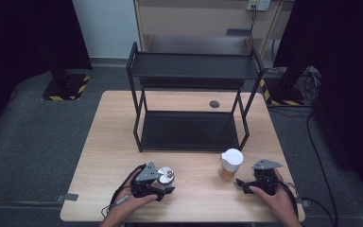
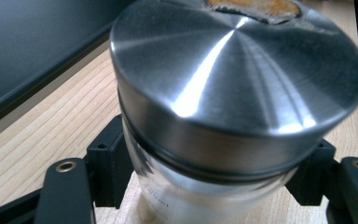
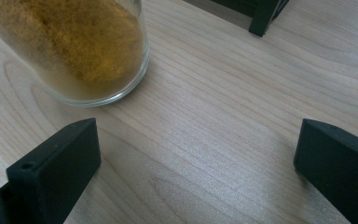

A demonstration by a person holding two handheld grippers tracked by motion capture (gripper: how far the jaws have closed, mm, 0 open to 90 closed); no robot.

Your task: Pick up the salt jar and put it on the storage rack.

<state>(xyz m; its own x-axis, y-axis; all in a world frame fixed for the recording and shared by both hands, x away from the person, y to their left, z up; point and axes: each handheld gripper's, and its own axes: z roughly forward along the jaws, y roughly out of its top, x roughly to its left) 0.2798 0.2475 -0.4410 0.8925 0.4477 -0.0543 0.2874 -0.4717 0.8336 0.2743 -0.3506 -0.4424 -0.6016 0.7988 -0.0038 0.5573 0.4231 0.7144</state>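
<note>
Left gripper is sitting at the front left of the tabletop, jaws clamping the glass body of the steel-lidded jar. From above, the gripper is hiding most of that jar; the left gripper view is showing the brushed lid close up, glass below it blurred and cut off at the bottom edge. Right gripper is resting near the white-lidded jar, jaws spread wide, holding nothing. The right gripper view is cropping off that jar's lid, showing just orange-brown powder. Black shelf rack is standing behind, well apart.
</note>
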